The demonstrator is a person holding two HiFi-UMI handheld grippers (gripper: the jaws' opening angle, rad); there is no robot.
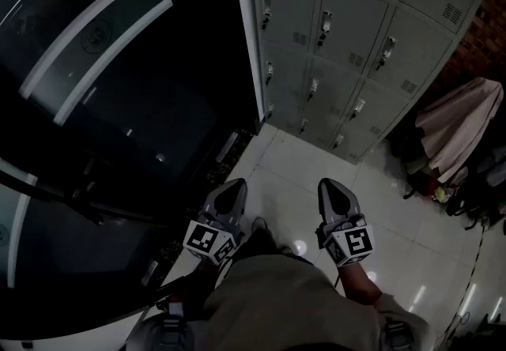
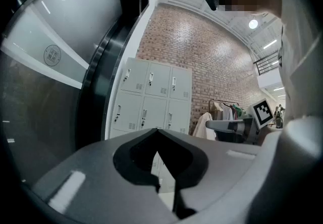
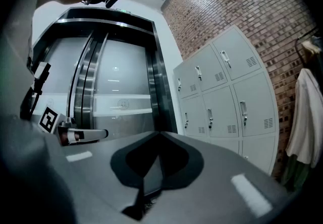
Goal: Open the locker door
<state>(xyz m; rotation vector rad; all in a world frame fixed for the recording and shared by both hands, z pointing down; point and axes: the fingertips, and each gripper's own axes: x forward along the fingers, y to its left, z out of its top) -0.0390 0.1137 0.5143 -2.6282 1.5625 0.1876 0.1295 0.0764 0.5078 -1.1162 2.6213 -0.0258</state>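
A bank of grey lockers (image 1: 356,33) stands ahead against a brick wall, every door shut, each with a small handle (image 1: 324,25). The same lockers (image 2: 151,97) appear in the left gripper view and the lockers (image 3: 222,92) again in the right gripper view. My left gripper (image 1: 229,193) and right gripper (image 1: 332,191) hang low in front of my body, well short of the lockers. Both are shut with nothing between the jaws. The left gripper (image 2: 157,132) and the right gripper (image 3: 159,136) point toward the lockers from a distance.
A dark glass revolving door (image 1: 103,96) fills the left side. A clothes rack with a pale garment (image 1: 462,124) and bags stands right of the lockers. White floor tiles (image 1: 292,175) lie between me and the lockers.
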